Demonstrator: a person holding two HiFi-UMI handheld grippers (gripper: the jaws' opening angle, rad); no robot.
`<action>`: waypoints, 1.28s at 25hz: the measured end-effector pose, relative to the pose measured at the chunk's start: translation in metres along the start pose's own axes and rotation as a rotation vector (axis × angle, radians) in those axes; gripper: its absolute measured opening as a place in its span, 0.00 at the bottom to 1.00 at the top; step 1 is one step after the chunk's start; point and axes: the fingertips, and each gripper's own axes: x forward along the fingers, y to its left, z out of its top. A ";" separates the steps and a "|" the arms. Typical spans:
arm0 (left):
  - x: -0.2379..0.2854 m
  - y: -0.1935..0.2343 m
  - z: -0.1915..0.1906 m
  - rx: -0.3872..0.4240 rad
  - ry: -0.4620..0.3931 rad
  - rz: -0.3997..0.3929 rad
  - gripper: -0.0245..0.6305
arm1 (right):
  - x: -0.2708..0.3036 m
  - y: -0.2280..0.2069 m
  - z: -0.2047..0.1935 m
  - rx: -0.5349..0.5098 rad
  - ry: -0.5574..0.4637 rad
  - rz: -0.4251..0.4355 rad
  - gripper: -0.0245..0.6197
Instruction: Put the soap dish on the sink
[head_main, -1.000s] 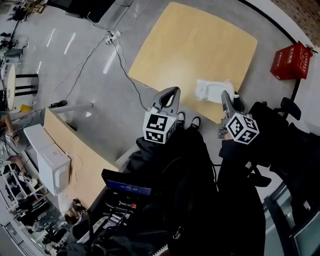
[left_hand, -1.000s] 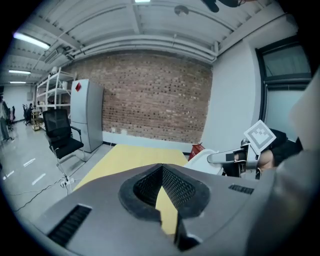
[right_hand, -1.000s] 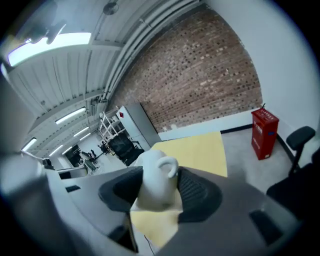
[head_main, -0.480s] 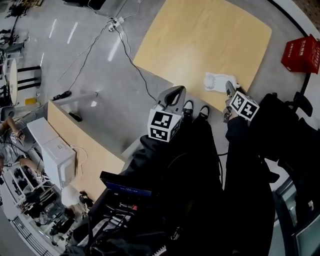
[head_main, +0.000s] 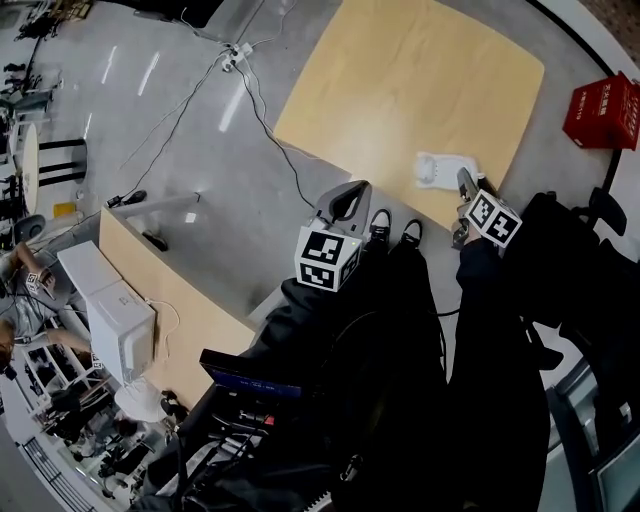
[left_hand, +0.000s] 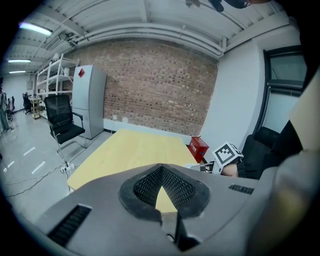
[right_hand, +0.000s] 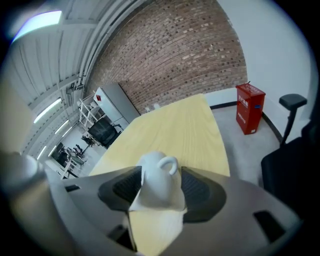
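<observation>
Facing the white sink (head_main: 445, 168), right gripper (right_hand: 160, 190) holds fingers apart, left gripper (left_hand: 161, 175) together.

Light wooden worktop (head_main: 400, 80) with rounded corners. One item lies directly on it: a white sink (head_main: 443, 168) with a looped tap, near the worktop's edge closest to the person.

The right claw (head_main: 462, 182) has come down to the table (head_main: 400, 80) edge, the white object (head_main: 440, 168) now between its jaws
</observation>
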 end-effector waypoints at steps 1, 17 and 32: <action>0.000 -0.001 0.001 0.000 -0.002 -0.002 0.04 | -0.002 -0.001 0.000 -0.009 -0.003 0.006 0.41; -0.020 -0.052 0.138 0.100 -0.248 -0.102 0.04 | -0.192 0.103 0.138 -0.397 -0.431 -0.006 0.12; -0.065 -0.092 0.260 0.188 -0.496 -0.132 0.04 | -0.326 0.195 0.244 -0.533 -0.766 0.045 0.05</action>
